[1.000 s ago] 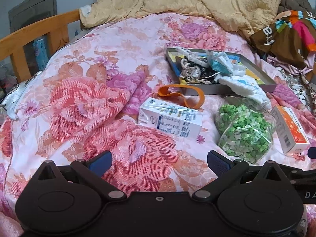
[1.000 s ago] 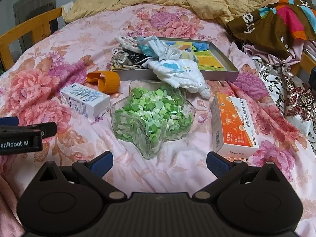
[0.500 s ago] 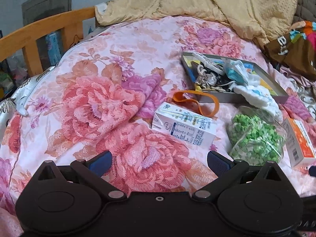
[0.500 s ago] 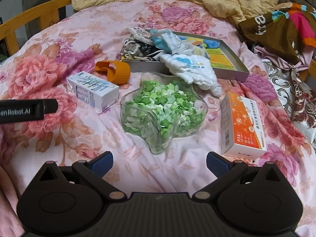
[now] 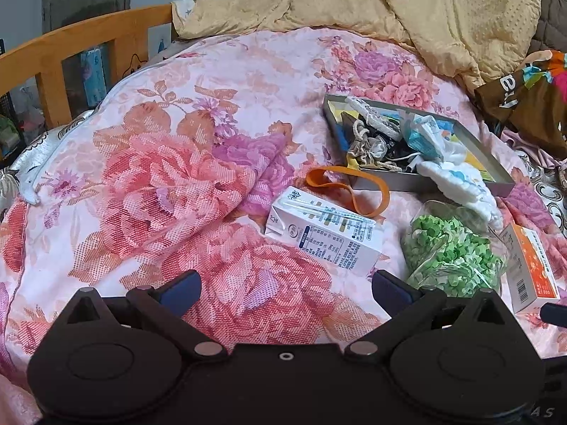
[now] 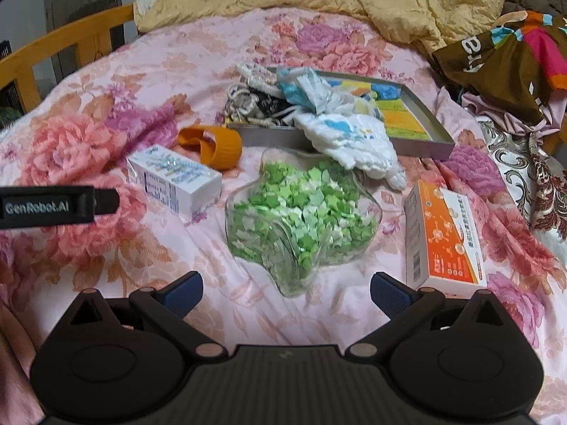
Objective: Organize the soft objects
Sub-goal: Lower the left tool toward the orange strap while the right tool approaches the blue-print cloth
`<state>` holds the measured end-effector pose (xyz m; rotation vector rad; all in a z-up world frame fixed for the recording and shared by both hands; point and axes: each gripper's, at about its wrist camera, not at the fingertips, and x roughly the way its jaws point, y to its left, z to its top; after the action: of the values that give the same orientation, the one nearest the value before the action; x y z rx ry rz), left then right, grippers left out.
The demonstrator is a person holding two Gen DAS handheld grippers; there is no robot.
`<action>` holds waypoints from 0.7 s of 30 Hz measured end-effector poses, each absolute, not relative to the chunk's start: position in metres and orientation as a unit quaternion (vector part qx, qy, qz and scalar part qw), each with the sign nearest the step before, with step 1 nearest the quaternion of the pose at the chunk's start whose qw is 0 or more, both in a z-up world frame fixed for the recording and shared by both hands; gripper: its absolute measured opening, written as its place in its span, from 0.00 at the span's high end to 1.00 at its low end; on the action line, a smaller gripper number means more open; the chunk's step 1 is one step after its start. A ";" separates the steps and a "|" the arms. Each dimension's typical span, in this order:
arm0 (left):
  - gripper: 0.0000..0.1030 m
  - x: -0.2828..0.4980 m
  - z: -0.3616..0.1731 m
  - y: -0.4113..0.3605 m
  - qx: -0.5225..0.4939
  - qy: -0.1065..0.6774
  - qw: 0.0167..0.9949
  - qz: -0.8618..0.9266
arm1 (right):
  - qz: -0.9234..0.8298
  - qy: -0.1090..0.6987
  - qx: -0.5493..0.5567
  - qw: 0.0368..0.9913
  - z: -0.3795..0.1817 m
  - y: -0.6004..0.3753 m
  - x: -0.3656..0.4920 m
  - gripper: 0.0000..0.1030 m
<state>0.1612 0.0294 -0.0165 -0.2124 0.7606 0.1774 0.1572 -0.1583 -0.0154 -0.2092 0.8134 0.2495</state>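
Both grippers hover over a bed covered with a floral quilt, each with its jaws spread wide and nothing between them. The left gripper sits above bare quilt, with a white carton lying on its side just ahead and to the right. The right gripper faces a star-shaped glass dish filled with green paper stars.

The soft things are gathered in a grey tray farther back on the bed: a patterned knotted cloth at its left end, a pale blue and white bundle beside it, and a white cloth with blue print that spills over the tray's front rim onto the quilt, reaching close to the dish. An orange band lies on the quilt just left of the tray, between it and the carton. An orange box lies right of the dish. A yellow blanket is heaped at the far end, and a brown bag sits at the right.
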 end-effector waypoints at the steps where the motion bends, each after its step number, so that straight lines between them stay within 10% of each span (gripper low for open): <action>1: 0.01 0.161 -0.016 0.029 -0.103 0.370 0.919 0.087 | 0.122 0.390 -0.099 0.907 -0.013 -0.159 0.157 0.00; 21: 0.01 0.184 0.002 0.023 -0.045 0.341 0.938 0.044 | 0.133 0.281 -0.112 0.944 0.022 -0.183 0.195 0.00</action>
<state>0.1835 0.0230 0.0016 -0.0912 0.6975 0.0897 0.1955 -0.1833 0.0220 -0.2277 0.5733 0.2708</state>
